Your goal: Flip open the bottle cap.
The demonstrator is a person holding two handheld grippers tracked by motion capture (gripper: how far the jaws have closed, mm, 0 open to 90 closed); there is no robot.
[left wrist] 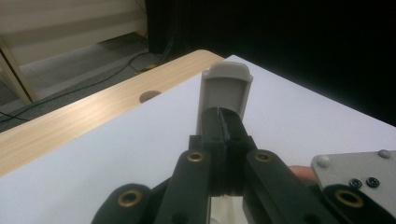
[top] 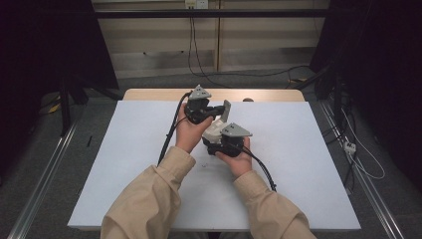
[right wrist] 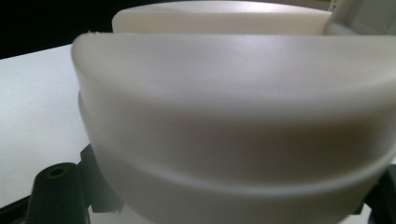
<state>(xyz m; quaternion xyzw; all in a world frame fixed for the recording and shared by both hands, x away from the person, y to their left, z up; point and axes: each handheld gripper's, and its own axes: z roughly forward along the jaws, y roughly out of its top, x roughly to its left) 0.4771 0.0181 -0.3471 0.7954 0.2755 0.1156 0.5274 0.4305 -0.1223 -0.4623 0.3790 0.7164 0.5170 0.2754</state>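
At the left of the high view, the left claw is held above the white surface, pointing rightward toward the other hand. In the left gripper view its jaws stand pressed together on the edge of a thin grey flap, which rises upright beyond the fingertips. Judgement: this flap is the hinged lid of a pale plastic case held between the two claws.

Just right of the left claw, and slightly nearer the person, the case body sits in the right claw. In the right gripper view the cream body sits hard against the camera, directly ahead of the jaws; jaws closed on it, though the contact points themselves are hidden by the body.

Step in hand, as judged: swinging the lid on its hinge while the body is braced. To do it well:
- keep the right claw still, as the anchor;
- move the left claw in an arc about the hinge, not straight;
- grip on the lid is narrow, edge only, so slip is the risk; go slowly.

Count: claws 2; case 1 (body plus lid); hands 2; cables trailing from the claws 2; round hole in the wooden edge beyond the left claw 1.
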